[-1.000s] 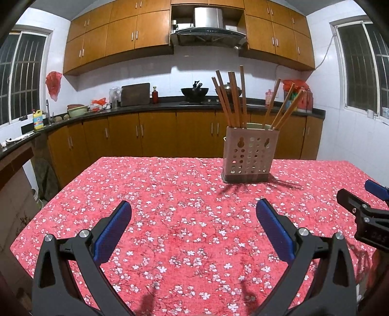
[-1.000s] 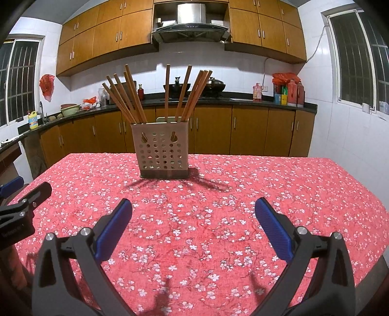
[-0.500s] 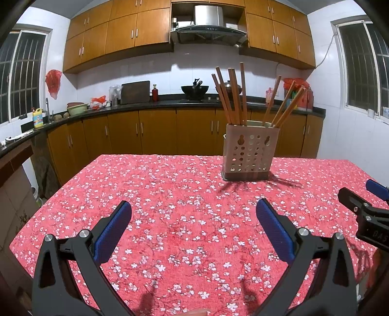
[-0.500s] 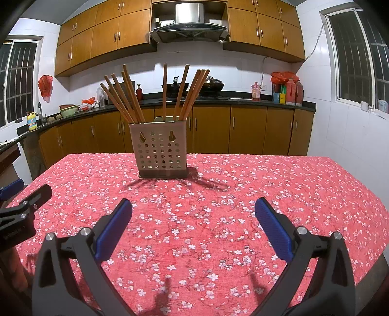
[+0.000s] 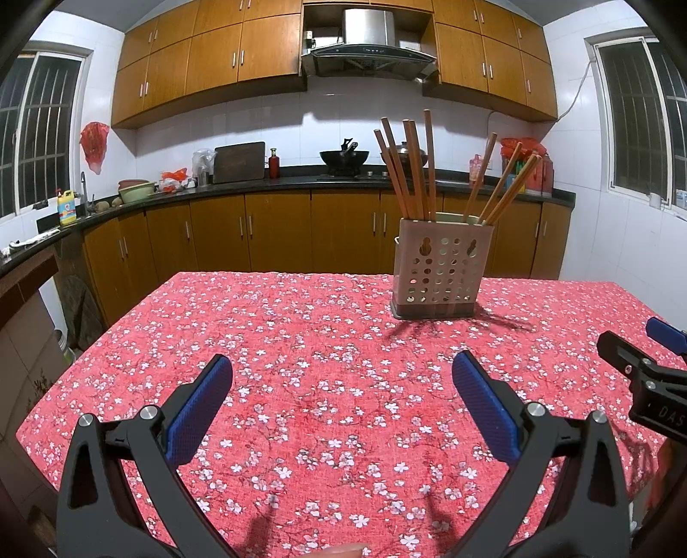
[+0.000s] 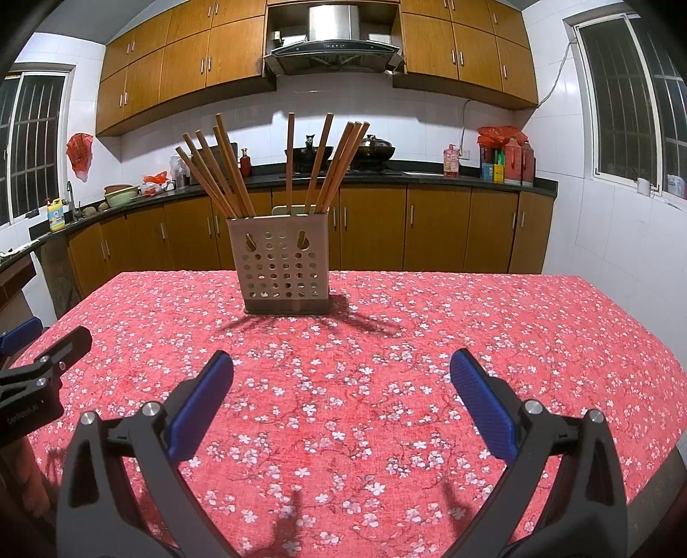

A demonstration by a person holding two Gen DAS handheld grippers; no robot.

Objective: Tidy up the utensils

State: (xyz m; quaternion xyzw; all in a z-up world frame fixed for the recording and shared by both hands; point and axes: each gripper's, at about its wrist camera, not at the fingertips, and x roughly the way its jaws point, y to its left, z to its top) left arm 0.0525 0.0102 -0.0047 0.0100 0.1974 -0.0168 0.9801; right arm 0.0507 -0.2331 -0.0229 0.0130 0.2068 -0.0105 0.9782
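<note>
Both the left gripper (image 5: 342,374) and right gripper (image 6: 341,369) hang wide apart, holding nothing, above the red floral tablecloth (image 6: 429,343). Far off, wooden chopsticks (image 6: 223,171) stand in a square perforated holder (image 6: 281,268).

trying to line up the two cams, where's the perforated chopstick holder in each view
Left wrist: chopstick holder sits right of centre on the red floral tablecloth.
Right wrist: chopstick holder sits left of centre.
Shared landmark: the range hood on the back wall.
</note>
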